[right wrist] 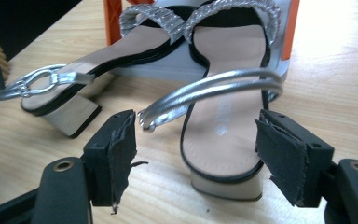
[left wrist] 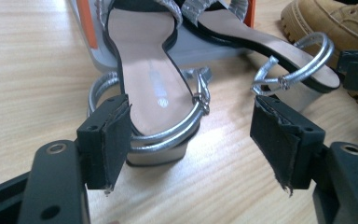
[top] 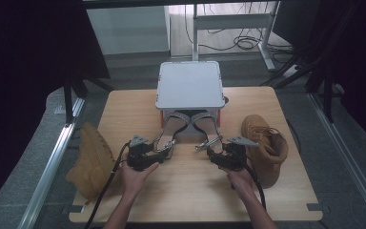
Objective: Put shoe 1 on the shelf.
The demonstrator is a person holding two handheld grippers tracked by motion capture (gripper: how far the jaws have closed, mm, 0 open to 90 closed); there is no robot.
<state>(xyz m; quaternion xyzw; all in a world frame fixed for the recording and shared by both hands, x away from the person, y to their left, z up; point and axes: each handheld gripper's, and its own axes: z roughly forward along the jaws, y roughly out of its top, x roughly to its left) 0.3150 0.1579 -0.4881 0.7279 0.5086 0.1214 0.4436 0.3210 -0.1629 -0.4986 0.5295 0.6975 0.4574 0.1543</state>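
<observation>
A light wooden table (top: 190, 195) stood on a grey carpeted floor (top: 348, 191). Metal rails (top: 52, 162) ran along the floor past the table's left and right edges. Black curtains (top: 24, 62) hung on both sides. Beyond the far edge stood a pale wall panel (top: 128, 31) and a white desk frame (top: 233, 21), with black cables (top: 240, 43) looped on the floor beneath it. Light fell evenly from above.
</observation>
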